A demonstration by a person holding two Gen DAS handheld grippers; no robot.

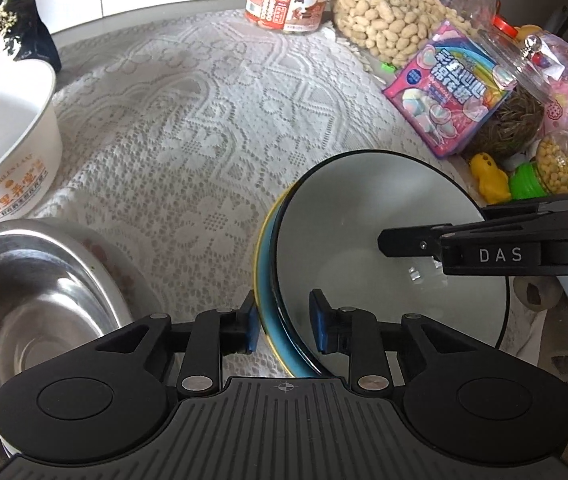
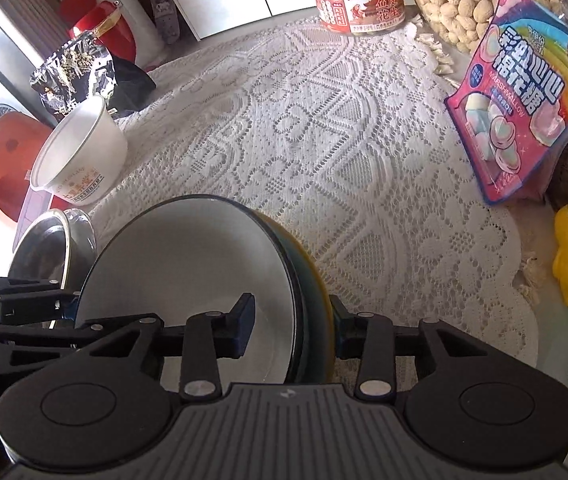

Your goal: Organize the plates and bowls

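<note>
Both claws are straddling opposite rims of the white-lined bowl (image 1: 363,216): left claw (image 1: 284,326) and right claw (image 2: 291,326) are each standing partly open around the wall, pads not visibly pressing.

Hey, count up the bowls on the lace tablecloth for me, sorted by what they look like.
White-inside bowl with dark rim, straddled by both grippers: 1
Blue bowl with yellow rim, nested under it: 1
Steel bowl: 1
White paper bowl with orange print: 1
Total: 4
</note>
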